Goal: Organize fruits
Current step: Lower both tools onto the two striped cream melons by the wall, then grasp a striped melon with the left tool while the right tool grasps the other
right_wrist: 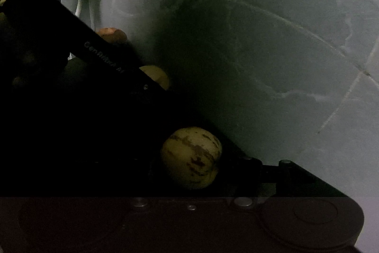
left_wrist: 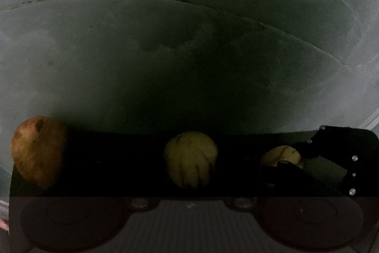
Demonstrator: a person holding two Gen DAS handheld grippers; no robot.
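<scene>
Dim light. Left claw (left_wrist: 190,181) closed around a striped yellow fruit (left_wrist: 191,159), centred between its jaws; right claw (right_wrist: 191,179) likewise grips its own striped fruit (right_wrist: 191,157). Orange-brown fruit (left_wrist: 38,151) sits far left, nearer the left claw. Floor (left_wrist: 165,51) lies beyond.

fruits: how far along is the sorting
Done: nothing visibly sorted yet. In hand: a striped yellow fruit sits between the left tongs, a second striped fruit between the right tongs; too dark to confirm either grip. Left: placing both, plus the brown-orange fruit beside them.
</scene>
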